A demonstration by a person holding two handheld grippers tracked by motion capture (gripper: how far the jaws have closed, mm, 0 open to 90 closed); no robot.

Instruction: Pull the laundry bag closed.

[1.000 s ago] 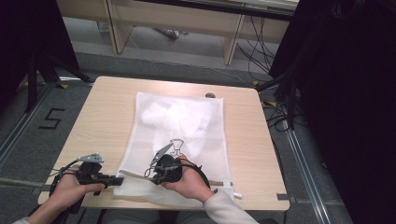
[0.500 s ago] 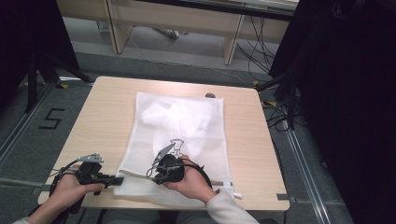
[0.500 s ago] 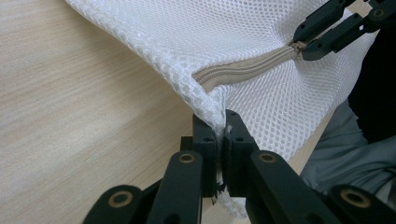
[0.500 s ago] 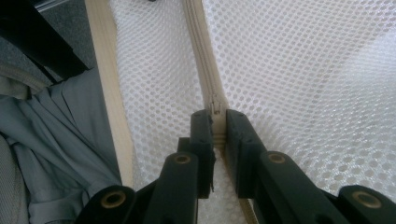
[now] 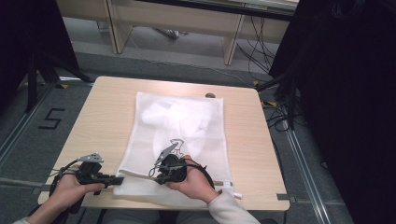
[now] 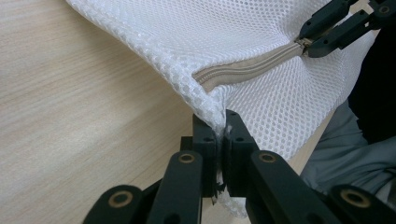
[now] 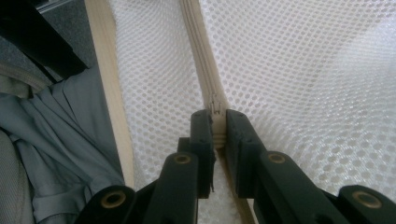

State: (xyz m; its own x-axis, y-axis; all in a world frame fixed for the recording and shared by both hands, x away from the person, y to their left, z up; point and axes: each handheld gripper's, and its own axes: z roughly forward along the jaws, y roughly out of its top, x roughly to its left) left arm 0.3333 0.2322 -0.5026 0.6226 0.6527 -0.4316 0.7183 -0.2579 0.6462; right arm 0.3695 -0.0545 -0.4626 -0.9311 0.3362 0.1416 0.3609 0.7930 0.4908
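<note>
A white mesh laundry bag (image 5: 201, 140) lies flat on the wooden table (image 5: 105, 112), with pale cloth (image 5: 170, 114) bunched inside its far half. A beige zipper (image 6: 247, 67) runs along its near edge. My left gripper (image 5: 119, 179) is shut on the bag's near left corner (image 6: 212, 109), with mesh pinched between the jaws (image 6: 219, 128). My right gripper (image 5: 155, 173) is shut on the zipper pull (image 7: 215, 106), partway along the zipper (image 7: 194, 42). In the left gripper view, the right gripper (image 6: 308, 44) pinches the zipper at the upper right.
A small dark object (image 5: 210, 95) sits on the table at the bag's far right corner. The table's near edge (image 7: 107, 93) lies just behind the bag, with a grey sleeve (image 7: 60, 130) below it. Cables (image 5: 261, 56) run across the floor beyond the table.
</note>
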